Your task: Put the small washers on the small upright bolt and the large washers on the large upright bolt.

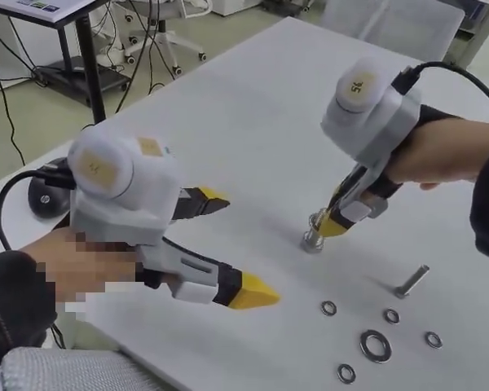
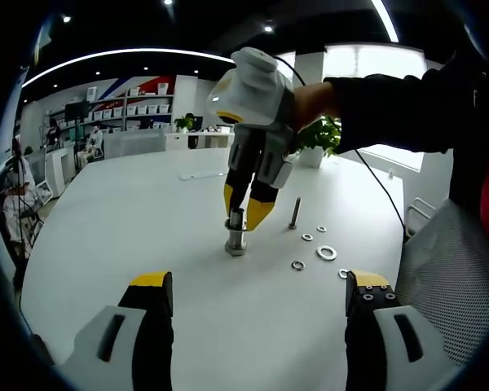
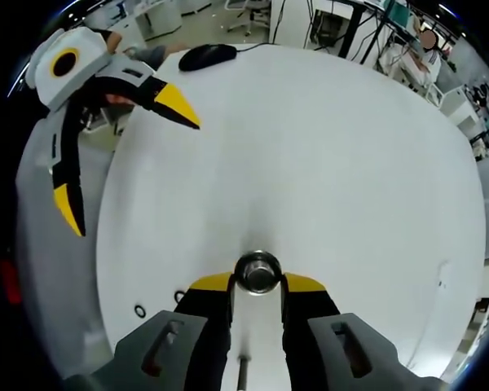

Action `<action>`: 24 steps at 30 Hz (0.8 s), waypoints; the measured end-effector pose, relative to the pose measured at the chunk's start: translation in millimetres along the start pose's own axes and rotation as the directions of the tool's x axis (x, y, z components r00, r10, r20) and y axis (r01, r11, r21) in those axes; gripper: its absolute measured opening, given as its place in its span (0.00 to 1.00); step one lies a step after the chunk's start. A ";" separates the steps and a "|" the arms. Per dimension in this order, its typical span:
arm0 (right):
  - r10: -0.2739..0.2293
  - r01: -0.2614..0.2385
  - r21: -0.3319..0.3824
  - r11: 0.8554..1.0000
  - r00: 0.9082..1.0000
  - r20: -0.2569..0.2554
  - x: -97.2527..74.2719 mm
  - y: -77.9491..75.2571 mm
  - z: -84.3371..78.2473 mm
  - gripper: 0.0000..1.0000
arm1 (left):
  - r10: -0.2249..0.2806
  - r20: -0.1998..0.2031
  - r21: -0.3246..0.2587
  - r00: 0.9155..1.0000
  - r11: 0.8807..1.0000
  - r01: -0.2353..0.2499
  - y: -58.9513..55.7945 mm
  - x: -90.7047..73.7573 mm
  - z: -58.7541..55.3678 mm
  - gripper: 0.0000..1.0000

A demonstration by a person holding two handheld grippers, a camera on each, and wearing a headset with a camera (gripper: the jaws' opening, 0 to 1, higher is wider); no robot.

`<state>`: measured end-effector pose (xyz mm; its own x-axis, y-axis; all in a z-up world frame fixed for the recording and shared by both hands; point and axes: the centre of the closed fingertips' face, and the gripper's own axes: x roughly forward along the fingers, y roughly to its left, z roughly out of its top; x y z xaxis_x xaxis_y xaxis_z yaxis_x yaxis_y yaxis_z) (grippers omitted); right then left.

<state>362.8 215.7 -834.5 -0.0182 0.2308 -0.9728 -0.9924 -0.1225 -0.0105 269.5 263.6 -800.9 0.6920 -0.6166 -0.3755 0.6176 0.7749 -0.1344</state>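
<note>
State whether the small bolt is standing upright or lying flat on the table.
Lying flat: the small bolt rests on its side on the white table, near the loose washers.

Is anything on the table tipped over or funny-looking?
Yes. The small bolt lies flat on its side on the table, beside the washers, though it should stand upright. The large bolt stands upright between the jaws of the right gripper. Nothing else looks odd.

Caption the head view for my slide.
Right tongs grip the upright large bolt; left tongs hover open; washers and small bolt lie loose nearby.
</note>
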 end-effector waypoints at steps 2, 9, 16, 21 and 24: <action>0.001 -0.001 0.000 1.000 1.000 -0.004 2.2 0.4 -0.9 0.24 | 0.001 0.001 -0.001 1.000 1.000 -0.001 0.3 -0.1 0.1 0.87; 0.010 -0.010 0.014 1.000 1.000 -0.017 14.2 0.0 -4.5 0.24 | 0.004 0.000 -0.003 1.000 1.000 -0.004 0.9 -0.8 -0.7 0.87; 0.017 -0.017 0.040 0.999 1.000 -0.008 23.8 -0.1 -8.4 0.24 | 0.002 -0.001 -0.006 1.000 1.000 -0.002 0.2 -0.6 -1.2 0.87; 0.010 -0.010 0.039 0.999 1.000 -0.007 27.3 -0.2 -9.1 0.24 | 0.001 -0.001 -0.006 1.000 1.000 -0.001 -0.4 -0.2 -1.3 0.87; 0.006 -0.006 0.031 1.000 1.000 -0.009 27.3 0.5 -8.7 0.24 | 0.003 0.001 -0.007 1.000 1.000 -0.003 -0.6 -0.3 -1.3 0.87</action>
<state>362.8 213.5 -863.1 -0.0233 0.2217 -0.9748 -0.9956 -0.0942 0.0023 268.5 263.5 -801.9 0.6938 -0.6147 -0.3752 0.6132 0.7774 -0.1399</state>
